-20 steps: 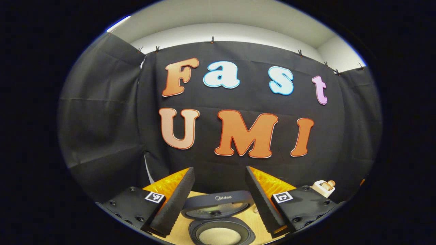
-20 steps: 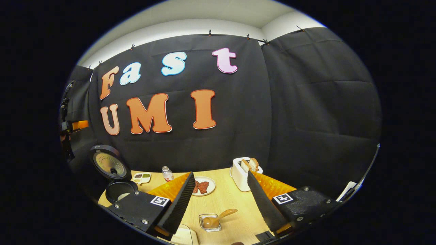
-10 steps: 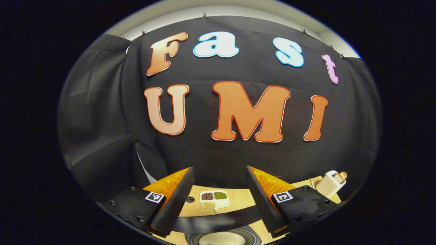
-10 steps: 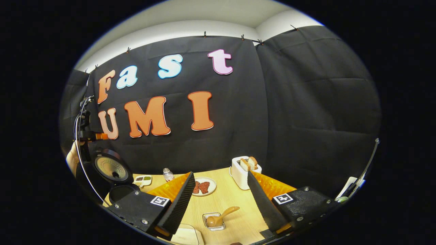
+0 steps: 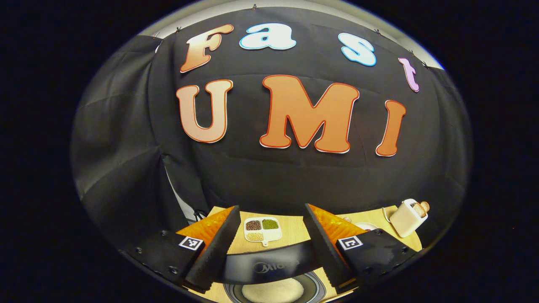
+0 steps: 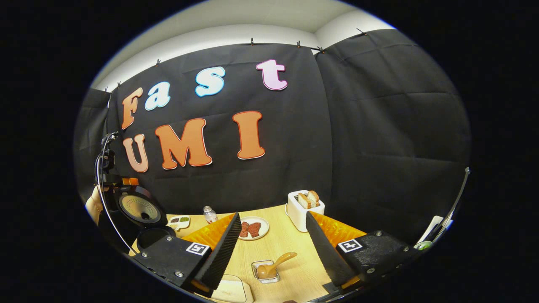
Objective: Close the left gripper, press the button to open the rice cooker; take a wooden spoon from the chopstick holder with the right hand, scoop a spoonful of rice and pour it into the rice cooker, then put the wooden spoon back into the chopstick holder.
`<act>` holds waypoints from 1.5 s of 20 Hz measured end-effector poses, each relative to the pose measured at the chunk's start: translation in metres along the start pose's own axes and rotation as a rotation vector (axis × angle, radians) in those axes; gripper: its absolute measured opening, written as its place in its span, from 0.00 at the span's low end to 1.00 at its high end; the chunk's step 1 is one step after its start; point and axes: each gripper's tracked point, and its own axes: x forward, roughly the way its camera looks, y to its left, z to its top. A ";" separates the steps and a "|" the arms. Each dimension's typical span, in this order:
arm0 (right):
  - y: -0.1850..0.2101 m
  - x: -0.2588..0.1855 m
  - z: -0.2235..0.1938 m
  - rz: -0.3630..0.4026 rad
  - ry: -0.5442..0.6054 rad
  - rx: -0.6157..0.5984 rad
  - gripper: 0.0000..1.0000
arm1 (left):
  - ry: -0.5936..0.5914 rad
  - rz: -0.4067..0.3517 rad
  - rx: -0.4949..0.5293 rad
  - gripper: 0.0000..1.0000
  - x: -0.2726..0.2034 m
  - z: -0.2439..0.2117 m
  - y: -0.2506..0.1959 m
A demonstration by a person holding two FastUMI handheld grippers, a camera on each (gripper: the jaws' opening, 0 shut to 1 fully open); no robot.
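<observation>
The black rice cooker (image 6: 145,219) stands open at the table's left, its round lid (image 6: 139,207) raised. In the left gripper view the lid's edge (image 5: 269,264) crosses between my fingers, with the pot of white rice (image 5: 273,291) just below. My left gripper (image 5: 271,207) is open and holds nothing; it also shows behind the cooker (image 6: 105,176), held by a hand (image 6: 93,203). The wooden spoon (image 6: 276,264) rests bowl-down in a small clear container (image 6: 263,273) on the table. My right gripper (image 6: 273,213) hangs open above it, apart from the spoon.
A white toaster (image 6: 304,205) with bread stands at the back right. Near it lie a plate of meat (image 6: 252,228), a small bottle (image 6: 208,214) and a divided dish of grains (image 5: 262,229). A pale object (image 6: 230,290) lies at the near table edge.
My left gripper has moved forward over the cooker, so the lid now shows edge-on and the grain dish came into sight. The right gripper barely shifted; the spoon stayed put.
</observation>
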 end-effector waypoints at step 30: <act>0.000 -0.035 -0.026 0.162 0.069 0.002 0.95 | 0.061 0.027 0.088 0.96 -0.112 -0.246 -0.030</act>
